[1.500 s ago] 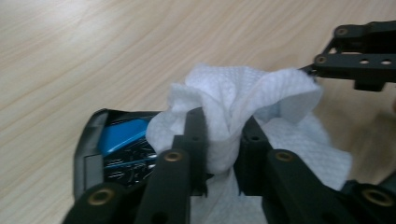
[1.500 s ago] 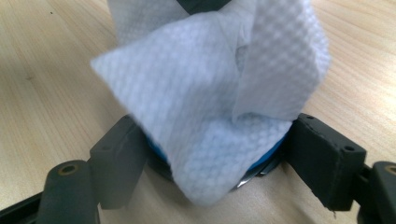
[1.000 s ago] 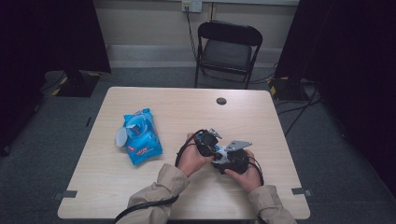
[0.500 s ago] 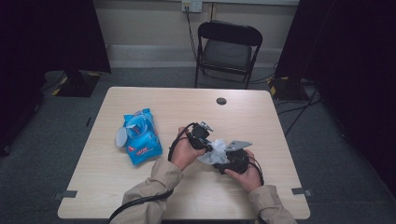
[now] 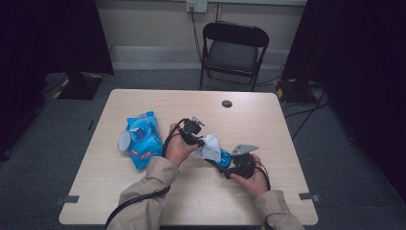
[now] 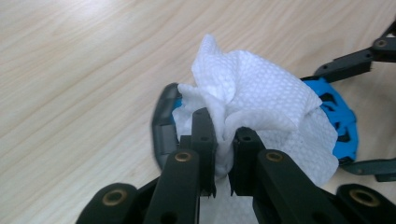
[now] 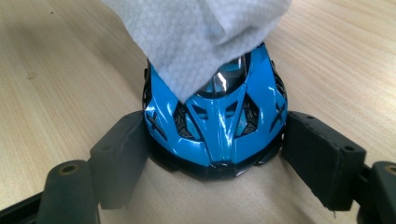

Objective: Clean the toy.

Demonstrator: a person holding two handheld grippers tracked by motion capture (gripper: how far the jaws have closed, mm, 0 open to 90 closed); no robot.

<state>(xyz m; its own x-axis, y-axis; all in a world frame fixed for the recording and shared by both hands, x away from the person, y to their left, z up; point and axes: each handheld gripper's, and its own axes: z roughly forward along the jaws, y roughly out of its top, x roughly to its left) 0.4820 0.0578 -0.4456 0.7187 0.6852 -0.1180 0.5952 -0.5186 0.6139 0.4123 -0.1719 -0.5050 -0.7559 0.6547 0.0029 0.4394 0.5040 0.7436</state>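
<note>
No legible text anywhere. The blue wipes pack, on the table just left of the left gripper, has a red label patch w/ print too small to read. Toy car between the right gripper's jaws: no markings.

The worktop carries one blue toy car, one white wipe, one blue wipe packet and two grippers.

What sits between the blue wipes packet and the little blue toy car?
In the high view, the left gripper and its white wipe lie between wipes packet and toy car.
</note>
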